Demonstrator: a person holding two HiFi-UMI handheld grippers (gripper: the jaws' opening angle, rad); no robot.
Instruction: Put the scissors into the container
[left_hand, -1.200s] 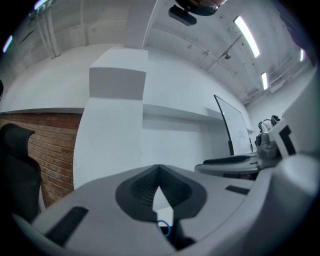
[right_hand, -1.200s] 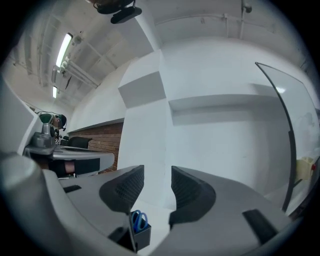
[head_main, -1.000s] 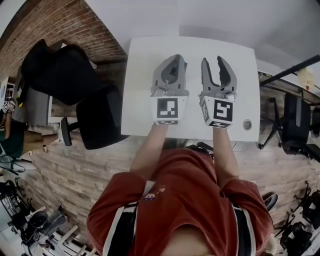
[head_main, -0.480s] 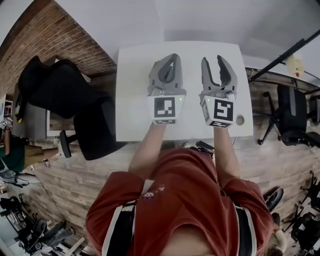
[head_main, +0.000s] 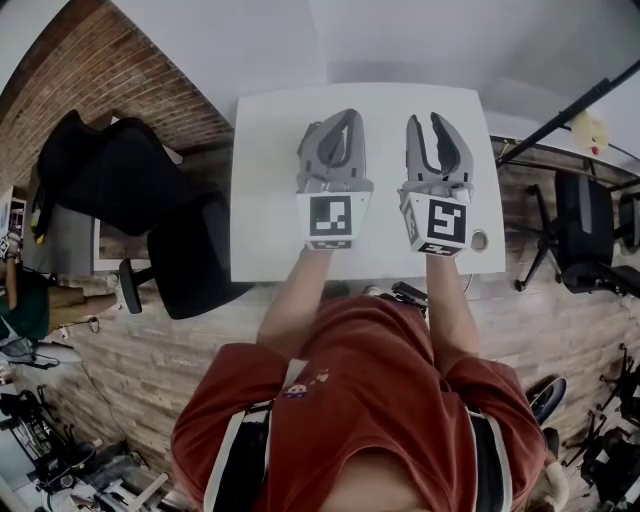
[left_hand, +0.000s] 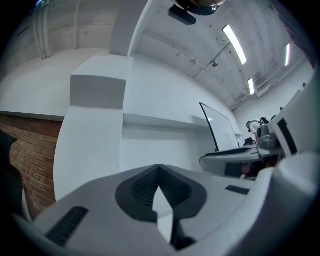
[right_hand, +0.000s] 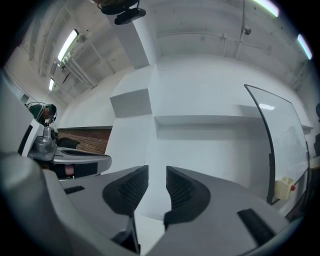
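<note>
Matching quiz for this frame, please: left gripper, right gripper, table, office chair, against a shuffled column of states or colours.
1. left gripper
2. right gripper
3. table
4. office chair

A. black, on the person's left
B. jaws apart, nothing between them
C. white, under both grippers
D. jaws together, empty

Pairs: 1-D, 2-B, 3-C, 4-A. The right gripper's jaws are closing, with nothing between them.

Soft, even light falls from ceiling strip lights (left_hand: 234, 44), which glare white. The white table (head_main: 270, 200) is bright, nearly washed out. Around the table the room is dimmer and bends heavily. Both gripper views darken at the corners, and their near foreground is blurred.
</note>
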